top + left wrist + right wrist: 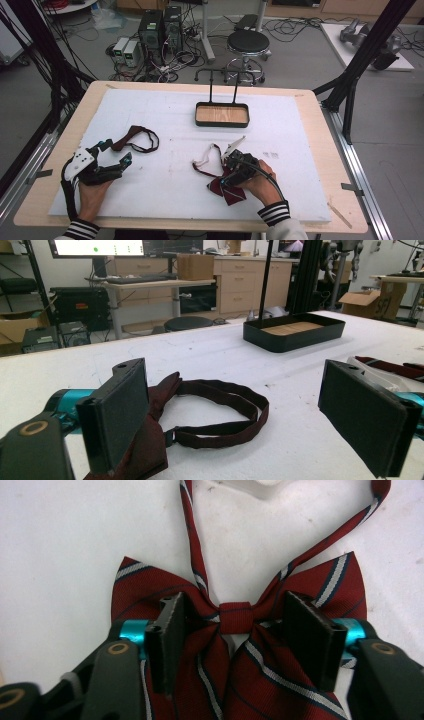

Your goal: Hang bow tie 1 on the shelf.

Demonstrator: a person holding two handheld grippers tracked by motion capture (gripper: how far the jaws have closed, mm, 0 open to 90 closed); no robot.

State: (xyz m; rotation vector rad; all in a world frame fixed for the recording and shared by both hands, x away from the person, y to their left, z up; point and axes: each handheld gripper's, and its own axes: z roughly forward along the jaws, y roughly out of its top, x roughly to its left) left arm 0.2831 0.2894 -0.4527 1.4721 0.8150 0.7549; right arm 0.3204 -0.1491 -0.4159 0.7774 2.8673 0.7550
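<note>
In the high view the right gripper [231, 175] stands over the striped bow tie [231, 192] at about five o'clock on the white mat [165, 112]; the left gripper [116, 152], at eight o'clock, waits open beside a plain dark bow tie [136, 134]. The left gripper view shows that tie's strap loop [220, 412] lying flat and the black tray [295, 332] at one o'clock. The right gripper view alone shows the knot [235, 616] between half-open jaws, not yet pinched; I think the pads should close evenly on the knot, not on one wing.
</note>
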